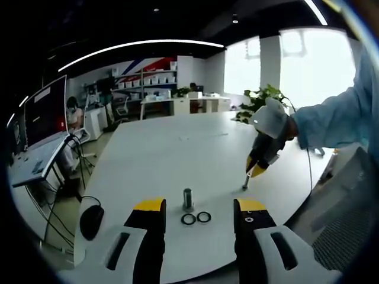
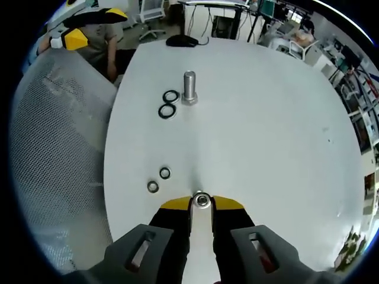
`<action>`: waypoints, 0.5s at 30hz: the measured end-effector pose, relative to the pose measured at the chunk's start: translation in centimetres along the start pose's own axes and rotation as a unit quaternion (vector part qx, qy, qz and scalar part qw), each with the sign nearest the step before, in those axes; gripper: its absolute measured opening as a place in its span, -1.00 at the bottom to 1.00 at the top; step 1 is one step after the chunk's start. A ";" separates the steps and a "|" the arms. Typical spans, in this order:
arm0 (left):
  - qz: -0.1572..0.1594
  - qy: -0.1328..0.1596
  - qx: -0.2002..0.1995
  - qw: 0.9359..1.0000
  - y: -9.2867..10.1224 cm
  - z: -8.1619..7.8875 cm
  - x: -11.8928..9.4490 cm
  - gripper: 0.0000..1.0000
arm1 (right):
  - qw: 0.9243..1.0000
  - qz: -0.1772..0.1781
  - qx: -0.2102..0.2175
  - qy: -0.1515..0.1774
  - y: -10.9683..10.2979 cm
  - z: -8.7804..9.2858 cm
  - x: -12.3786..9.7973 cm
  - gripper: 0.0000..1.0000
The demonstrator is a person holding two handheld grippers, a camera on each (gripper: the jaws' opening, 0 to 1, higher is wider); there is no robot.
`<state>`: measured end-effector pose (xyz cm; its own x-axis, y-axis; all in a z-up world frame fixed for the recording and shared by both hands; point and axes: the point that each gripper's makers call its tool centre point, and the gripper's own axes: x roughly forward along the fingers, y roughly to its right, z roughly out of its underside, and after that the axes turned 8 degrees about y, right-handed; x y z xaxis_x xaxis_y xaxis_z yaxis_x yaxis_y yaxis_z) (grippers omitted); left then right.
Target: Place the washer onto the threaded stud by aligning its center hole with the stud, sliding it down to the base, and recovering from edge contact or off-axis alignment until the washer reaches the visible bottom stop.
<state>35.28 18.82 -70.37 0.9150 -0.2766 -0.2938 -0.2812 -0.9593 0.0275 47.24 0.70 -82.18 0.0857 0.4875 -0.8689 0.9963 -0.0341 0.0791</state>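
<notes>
White bench (image 2: pixel 266 118), stud (image 2: pixel 189 87) upright mid-surface beside two dark rings (image 2: pixel 168 103), right gripper (image 2: pixel 202 202) pinching a washer (image 2: pixel 202 200) near the edge, left gripper (image 1: pixel 198 213) spread; next: carry, centre hole over stud.

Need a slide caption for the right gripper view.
Right gripper pinches a washer above the table, facing the stud.

table (image 2: pixel 266 118) open | stud (image 2: pixel 189 87) upright | rings (image 2: pixel 169 103) beside it
</notes>
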 end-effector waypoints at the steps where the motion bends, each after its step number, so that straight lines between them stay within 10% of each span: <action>1: 0.000 0.000 0.000 1.000 0.0 0.0 0.0 -0.12 | 1.000 -0.001 0.001 -0.001 0.0 0.1 0.0 -0.72; 15: 0.000 -0.001 0.000 1.000 0.0 0.0 0.0 -0.12 | 1.000 0.007 0.011 0.000 0.0 0.2 0.0 -0.66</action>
<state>35.28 18.86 -70.39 0.9149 -0.2758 -0.2948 -0.2803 -0.9595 0.0279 47.27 0.52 -82.31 0.0987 0.4869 -0.8679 0.9950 -0.0602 0.0794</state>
